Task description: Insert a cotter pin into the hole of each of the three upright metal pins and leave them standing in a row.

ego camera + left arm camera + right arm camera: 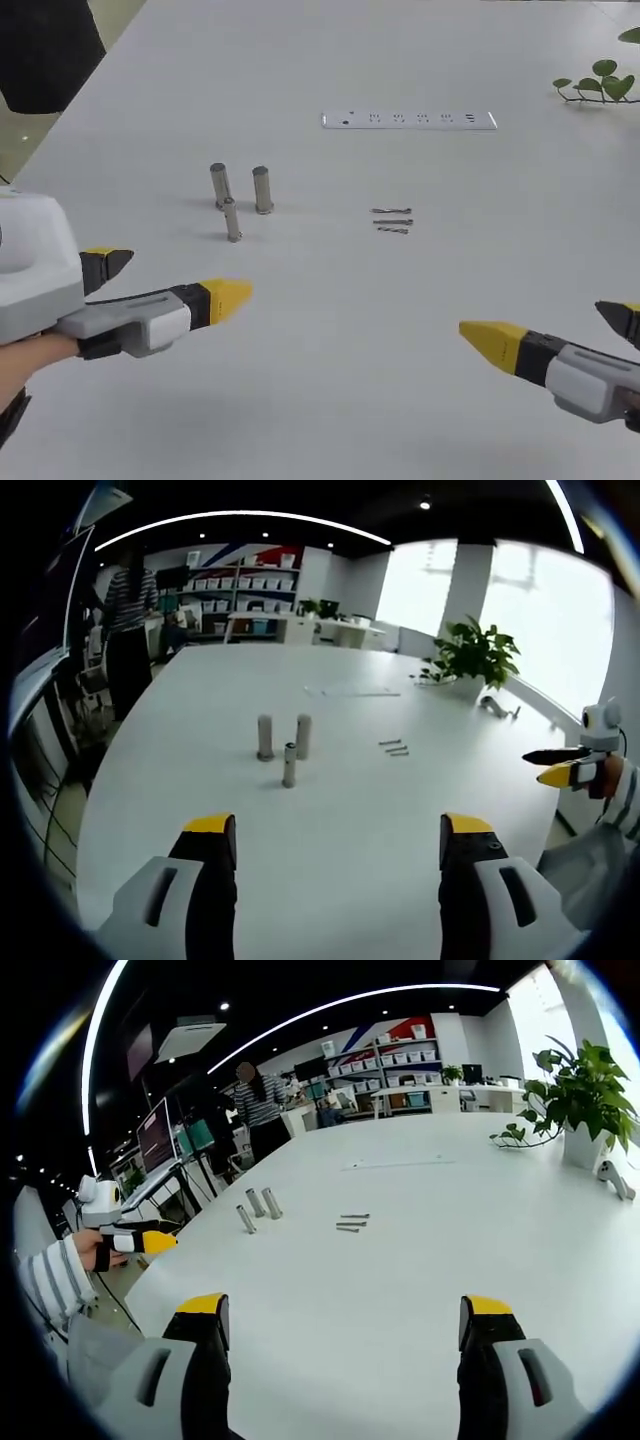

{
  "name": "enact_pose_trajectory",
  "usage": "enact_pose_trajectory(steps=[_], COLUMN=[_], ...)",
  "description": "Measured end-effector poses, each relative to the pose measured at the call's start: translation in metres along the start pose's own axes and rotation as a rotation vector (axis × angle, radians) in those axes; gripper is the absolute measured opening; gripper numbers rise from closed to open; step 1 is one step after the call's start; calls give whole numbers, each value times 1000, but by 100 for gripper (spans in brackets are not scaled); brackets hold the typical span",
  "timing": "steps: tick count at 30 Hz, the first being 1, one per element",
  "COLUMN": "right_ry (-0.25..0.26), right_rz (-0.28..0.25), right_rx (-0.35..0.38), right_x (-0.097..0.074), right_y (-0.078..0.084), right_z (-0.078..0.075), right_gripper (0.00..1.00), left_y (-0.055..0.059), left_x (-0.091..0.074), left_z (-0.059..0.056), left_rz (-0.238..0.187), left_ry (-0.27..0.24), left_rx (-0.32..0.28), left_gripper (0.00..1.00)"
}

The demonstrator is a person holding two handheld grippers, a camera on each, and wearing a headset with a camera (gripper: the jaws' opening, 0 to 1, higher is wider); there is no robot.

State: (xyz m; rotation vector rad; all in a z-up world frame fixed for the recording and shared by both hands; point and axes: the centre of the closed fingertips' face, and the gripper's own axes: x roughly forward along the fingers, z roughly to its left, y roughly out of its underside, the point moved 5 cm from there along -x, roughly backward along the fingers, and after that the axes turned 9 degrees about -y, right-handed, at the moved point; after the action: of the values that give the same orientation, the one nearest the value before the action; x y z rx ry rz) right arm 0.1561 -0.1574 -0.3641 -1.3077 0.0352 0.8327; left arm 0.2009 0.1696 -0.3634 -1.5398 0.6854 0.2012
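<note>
Three upright metal pins (238, 200) stand in a tight cluster left of the table's middle, two behind and a shorter one in front. Three small cotter pins (392, 220) lie flat to their right. My left gripper (180, 278) is open near the front left, short of the pins. At the front right, my right gripper (537, 320) is open too. In the left gripper view, the metal pins (287, 745) and cotter pins (394, 747) lie ahead of the open jaws of the left gripper (338, 825). The right gripper view has the metal pins (256, 1208) and cotter pins (350, 1222) beyond the right gripper (345, 1310).
A white power strip (408, 120) lies behind the cotter pins. A leafy plant (600, 85) sits at the far right edge of the white table (330, 380). A person (125, 630) stands beyond the table's far left end, near shelves.
</note>
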Motion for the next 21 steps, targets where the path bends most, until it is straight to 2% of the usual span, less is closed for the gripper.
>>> enact_pose_trajectory(steps=[13, 17, 21], right_ry=[14, 15, 18], right_rz=[-8, -8, -8], right_rx=[-6, -7, -6], right_x=[-6, -6, -6], right_y=[-4, -5, -7], right_z=[-1, -1, -1], right_gripper=[94, 94, 94], left_y=[-15, -19, -23], left_x=[17, 22, 26], left_z=[-1, -1, 3], left_rz=[-19, -28, -38], left_ry=[6, 24, 13], left_rx=[43, 12, 22], left_gripper=[75, 74, 72])
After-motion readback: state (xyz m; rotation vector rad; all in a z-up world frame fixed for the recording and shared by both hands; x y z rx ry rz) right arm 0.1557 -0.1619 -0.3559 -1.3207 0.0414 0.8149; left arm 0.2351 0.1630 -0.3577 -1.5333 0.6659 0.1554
